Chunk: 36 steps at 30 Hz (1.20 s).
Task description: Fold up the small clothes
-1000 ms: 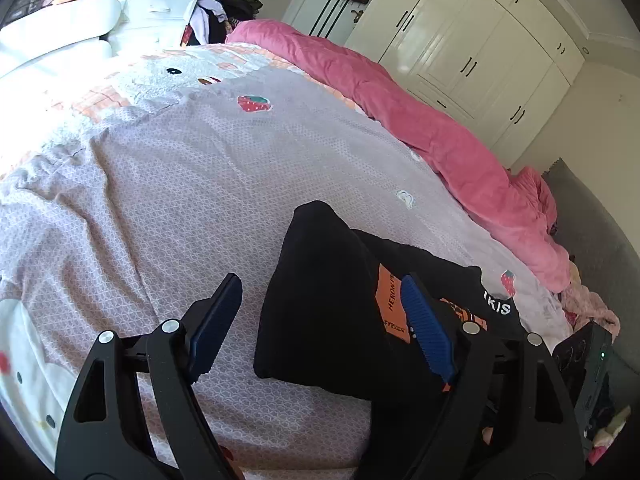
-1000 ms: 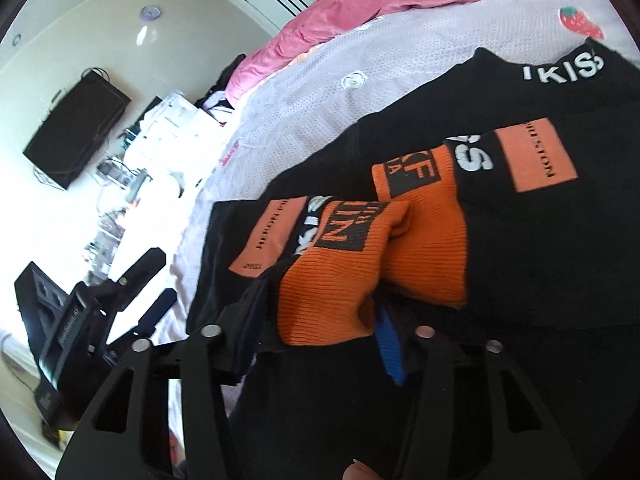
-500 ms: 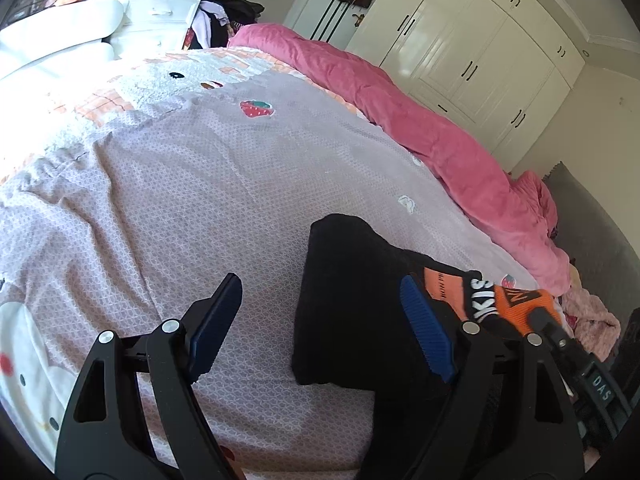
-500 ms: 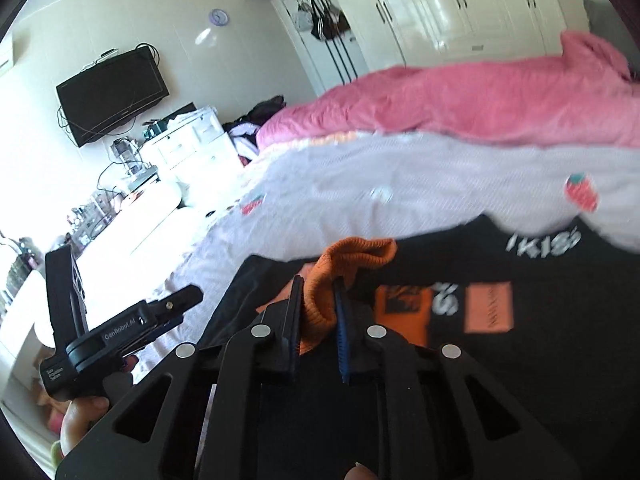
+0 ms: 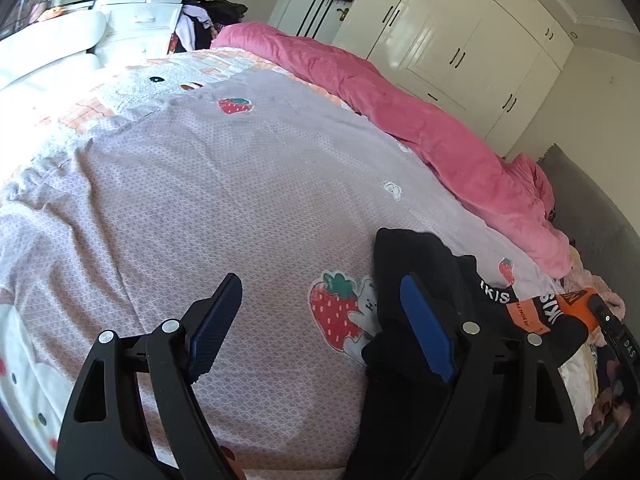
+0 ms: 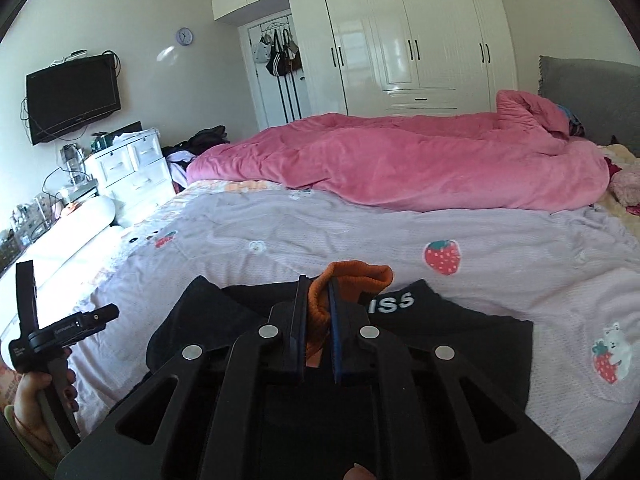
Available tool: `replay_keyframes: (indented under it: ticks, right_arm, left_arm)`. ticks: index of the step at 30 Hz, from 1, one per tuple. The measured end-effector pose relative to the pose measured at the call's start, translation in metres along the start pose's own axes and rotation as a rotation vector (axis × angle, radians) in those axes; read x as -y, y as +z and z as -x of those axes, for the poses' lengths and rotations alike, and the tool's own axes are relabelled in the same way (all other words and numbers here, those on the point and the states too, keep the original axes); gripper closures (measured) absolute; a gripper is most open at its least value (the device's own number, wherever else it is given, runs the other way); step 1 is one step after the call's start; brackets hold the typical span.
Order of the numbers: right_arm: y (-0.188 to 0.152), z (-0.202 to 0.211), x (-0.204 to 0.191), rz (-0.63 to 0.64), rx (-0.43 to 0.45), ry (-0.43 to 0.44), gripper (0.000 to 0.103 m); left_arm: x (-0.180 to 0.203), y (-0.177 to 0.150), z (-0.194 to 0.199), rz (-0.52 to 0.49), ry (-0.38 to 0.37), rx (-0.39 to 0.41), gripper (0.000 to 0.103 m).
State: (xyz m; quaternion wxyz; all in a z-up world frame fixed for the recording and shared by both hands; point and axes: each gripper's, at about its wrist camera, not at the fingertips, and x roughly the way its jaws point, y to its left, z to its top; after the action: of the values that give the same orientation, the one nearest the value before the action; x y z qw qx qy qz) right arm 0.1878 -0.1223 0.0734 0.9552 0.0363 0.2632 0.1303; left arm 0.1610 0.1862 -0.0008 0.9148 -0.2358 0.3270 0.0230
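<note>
Orange cuff (image 6: 352,280) now pinched, lifted by right gripper (image 6: 318,320); left gripper (image 5: 320,320) fingers stay spread

The garment (image 6: 460,344) lies on the near part of the bed (image 6: 360,232), with a cuff (image 6: 356,276) raised above it. A duvet (image 6: 400,164) lies along the bed's far side. Wardrobes (image 6: 408,32) stand behind it, drawers (image 6: 128,176) far left.

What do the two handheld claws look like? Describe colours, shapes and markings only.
Both the left claw and right claw are black plastic with triangular cut-outs, round silver rivets and blue ribbed pads. The left one's handle carries small white lettering.
</note>
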Motion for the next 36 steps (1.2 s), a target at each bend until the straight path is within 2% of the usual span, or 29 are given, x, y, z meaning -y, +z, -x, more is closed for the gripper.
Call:
replay_keyframes:
  ticks: [4,13,16,20,22,25,26,27,31,32,33,34,35,36]
  right_arm:
    - [-0.011,0.003,0.025,-0.001,-0.014,-0.067,0.095]
    - [-0.047,0.002,0.048,-0.006,-0.06,-0.117,0.094]
    - [-0.062,0.0,0.054,-0.013,-0.11,-0.142,0.09]
    - [-0.079,0.002,0.073,-0.083,-0.141,-0.168,0.085]
    - [-0.082,0.001,0.082,-0.126,-0.159,-0.167,0.082]
    - [-0.082,-0.004,0.087,-0.154,-0.179,-0.167,0.064]
    - [-0.082,-0.006,0.088,-0.16,-0.19,-0.165,0.054]
    - [-0.082,-0.009,0.089,-0.166,-0.203,-0.161,0.05]
    - [-0.088,-0.031,0.097,-0.233,-0.281,-0.148,0.05]
    - [-0.091,-0.036,0.1,-0.262,-0.29,-0.125,0.056]
    - [-0.092,-0.039,0.102,-0.29,-0.292,-0.098,0.068]
    - [-0.094,-0.042,0.102,-0.311,-0.289,-0.079,0.073]
    - [-0.093,-0.041,0.1,-0.305,-0.285,-0.066,0.089]
    - [-0.092,-0.04,0.096,-0.287,-0.276,-0.056,0.091]
  left_arm:
    - [0.022,-0.005,-0.002,-0.067,-0.027,0.008,0.029]
    - [0.094,-0.025,-0.022,-0.3,-0.069,0.001,0.029]
    - [0.1,-0.034,-0.038,-0.336,-0.071,-0.042,0.029]
    - [0.096,-0.045,-0.061,-0.334,-0.068,-0.142,0.029]
    - [0.097,-0.048,-0.062,-0.343,-0.068,-0.143,0.029]
    - [0.104,-0.046,-0.05,-0.369,-0.088,-0.098,0.029]
    - [0.106,-0.046,-0.047,-0.383,-0.09,-0.089,0.029]
    - [0.109,-0.047,-0.047,-0.399,-0.09,-0.09,0.029]
    - [0.111,-0.056,-0.061,-0.42,-0.091,-0.154,0.039]
    - [0.11,-0.057,-0.066,-0.418,-0.085,-0.171,0.04]
    - [0.108,-0.058,-0.069,-0.412,-0.082,-0.19,0.04]
    - [0.107,-0.059,-0.072,-0.405,-0.08,-0.201,0.04]
    - [0.105,-0.059,-0.073,-0.398,-0.082,-0.207,0.04]
    - [0.105,-0.059,-0.073,-0.394,-0.084,-0.209,0.04]
